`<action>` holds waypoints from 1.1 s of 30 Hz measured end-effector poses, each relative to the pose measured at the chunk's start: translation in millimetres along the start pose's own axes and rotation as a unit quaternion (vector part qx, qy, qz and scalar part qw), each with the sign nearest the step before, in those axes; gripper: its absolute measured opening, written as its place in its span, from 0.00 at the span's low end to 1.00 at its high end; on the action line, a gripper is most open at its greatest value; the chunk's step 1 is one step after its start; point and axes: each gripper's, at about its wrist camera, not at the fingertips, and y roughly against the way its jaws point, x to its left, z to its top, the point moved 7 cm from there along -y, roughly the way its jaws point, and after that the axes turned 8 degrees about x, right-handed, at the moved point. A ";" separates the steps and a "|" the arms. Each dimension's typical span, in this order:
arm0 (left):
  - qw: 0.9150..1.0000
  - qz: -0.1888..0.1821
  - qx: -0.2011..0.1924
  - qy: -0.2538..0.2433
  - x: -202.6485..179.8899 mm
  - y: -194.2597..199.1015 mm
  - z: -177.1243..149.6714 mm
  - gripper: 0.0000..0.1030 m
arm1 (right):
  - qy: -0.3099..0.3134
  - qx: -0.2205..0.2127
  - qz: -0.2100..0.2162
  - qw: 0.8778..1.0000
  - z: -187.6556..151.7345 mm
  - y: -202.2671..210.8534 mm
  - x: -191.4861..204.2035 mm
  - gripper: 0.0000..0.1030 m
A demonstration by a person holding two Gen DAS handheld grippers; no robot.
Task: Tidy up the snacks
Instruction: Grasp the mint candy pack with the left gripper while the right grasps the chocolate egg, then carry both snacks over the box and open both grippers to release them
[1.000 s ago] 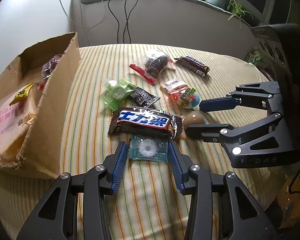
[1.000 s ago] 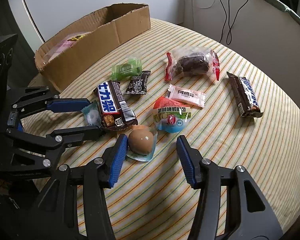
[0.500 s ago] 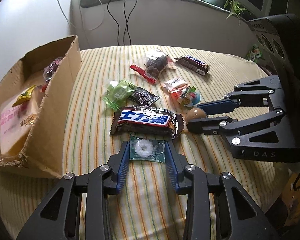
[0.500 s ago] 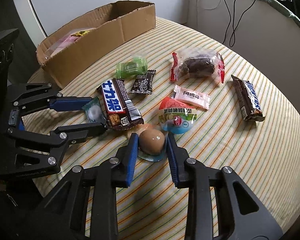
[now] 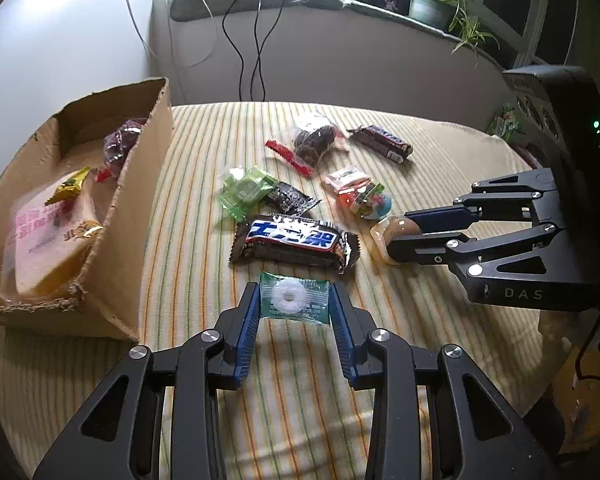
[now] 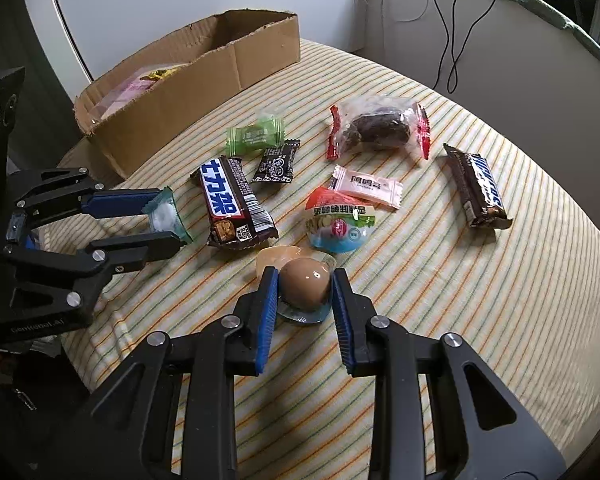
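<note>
1. Left wrist view: left gripper (image 5: 294,304) has its jaws closed in on the mint candy (image 5: 293,298), a green-clear packet with a white ring inside; blue pads press both short edges. The jaws have just been closing, packet between them. Packet sits on the striped counter (image 5: 204,184), just at 6 o'clock of the large chocolate bar (image 5: 296,240).
2. Right wrist view: right gripper (image 6: 305,286) is clamped on the packed brown egg (image 6: 305,285), pads on both sides of it; these jaws have also just been closing. The egg lies at 6 o'clock of the round red-and-blue snack (image 6: 340,222).
3. Cardboard box (image 5: 112,240) stands at 9 o'clock of the mint candy, already holding several packets.
4. Risk, mint: the grip is on thin film edges only. Judged likely to buckle or twist out on lift; the wrapper may fold and slide off the pads.
5. Risk, egg: smooth, rounded, in slick film. Judged prone to squirting forward out of the pads, or being crushed if squeezed harder.
6. Risk, crossing: the right gripper must pass over the chocolate bar and the left gripper to reach the box; collision or a dragged bar is possible if both move at once.
7. Risk, box: the near wall is torn and tall; a low carry could snag it.
</note>
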 end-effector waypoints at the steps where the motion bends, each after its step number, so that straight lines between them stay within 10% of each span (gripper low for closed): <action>1: 1.000 -0.001 -0.002 0.000 -0.2 2.1 0.0 0.32 | -0.001 -0.002 -0.001 1.000 -1.9 3.0 -0.8 0.27; 33: 0.990 0.069 -0.092 0.082 109.0 81.8 16.6 0.32 | 0.055 -0.073 0.004 0.996 87.3 55.1 66.8 0.27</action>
